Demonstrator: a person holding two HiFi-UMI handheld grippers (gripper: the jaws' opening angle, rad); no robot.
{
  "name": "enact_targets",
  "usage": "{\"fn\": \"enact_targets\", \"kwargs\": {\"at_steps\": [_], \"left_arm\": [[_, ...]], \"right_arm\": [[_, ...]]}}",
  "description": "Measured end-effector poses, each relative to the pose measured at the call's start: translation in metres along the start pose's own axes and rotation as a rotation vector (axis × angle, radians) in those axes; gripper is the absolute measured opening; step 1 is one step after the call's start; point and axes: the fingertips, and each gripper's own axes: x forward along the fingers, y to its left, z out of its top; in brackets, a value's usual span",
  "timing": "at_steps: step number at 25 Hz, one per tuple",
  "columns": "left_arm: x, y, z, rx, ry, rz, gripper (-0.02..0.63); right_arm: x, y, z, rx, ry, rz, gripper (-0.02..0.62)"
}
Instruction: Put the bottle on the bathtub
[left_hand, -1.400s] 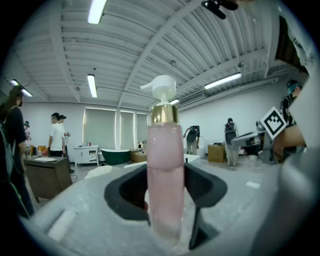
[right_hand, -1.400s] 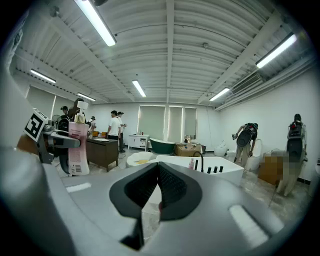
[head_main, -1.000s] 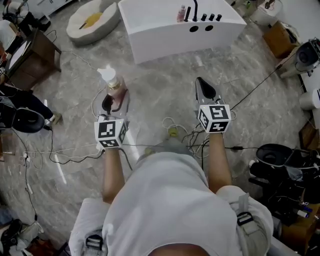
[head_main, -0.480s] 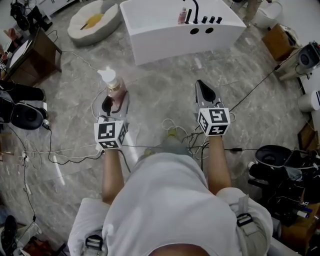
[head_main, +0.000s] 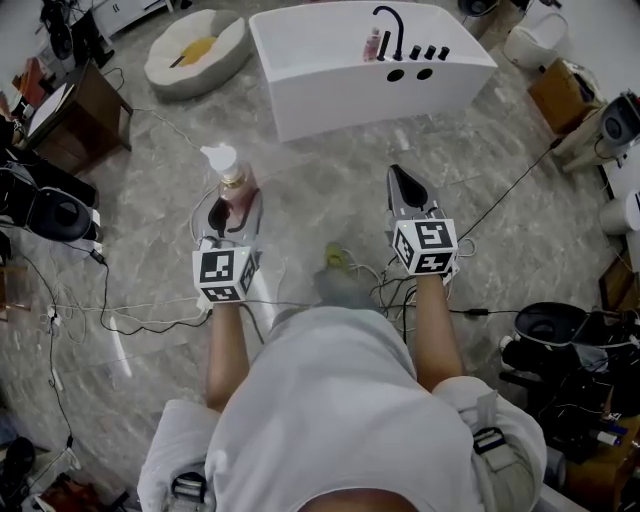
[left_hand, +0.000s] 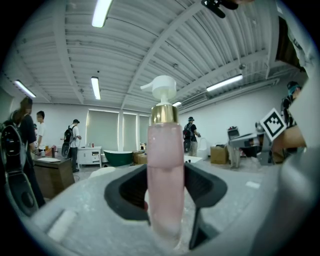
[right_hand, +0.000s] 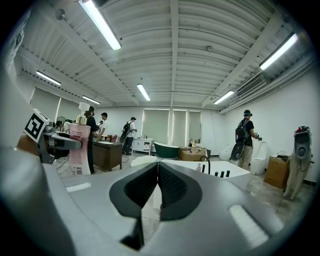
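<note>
Grip first: the left hand-held gripper (head_main: 236, 210) holds the bottle (left_hand: 165, 170) upright. Its dark pads press on both sides of the pink body, low down, and the white pump (left_hand: 161, 89) stands high above the jaws. The bottle looks like smooth hard plastic, probably quite full, so it may be slippery and top-heavy. The body is a safer place to hold than the pump. The right hand-held gripper (right_hand: 157, 187) is beside it, jaws together and empty. The white bathtub (head_main: 340, 100) stands well ahead of both.

Bottle (left_hand: 164, 160) base out of sight
</note>
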Motion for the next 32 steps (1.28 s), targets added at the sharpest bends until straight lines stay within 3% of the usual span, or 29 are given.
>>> {"fn": "enact_targets", "kwargs": {"at_steps": [7, 15, 24, 32], "left_arm": [[0.02, 0.022, -0.002, 0.009, -0.005, 0.024, 0.215], [0.076, 0.049, -0.005, 0.017, 0.002, 0.023, 0.215], [0.182, 0.097, -0.01, 0.006, 0.036, 0.015, 0.215], [0.308, 0.134, -0.015, 0.001, 0.066, 0.007, 0.215]], "right_arm": [[0.03, -0.003, -0.001, 0.006, -0.016, 0.017, 0.003], [0.096, -0.022, -0.006, 0.018, -0.013, 0.035, 0.003], [0.208, -0.064, -0.005, 0.025, 0.019, 0.038, 0.003], [0.322, -0.128, -0.015, 0.028, 0.065, 0.038, 0.003]]}}
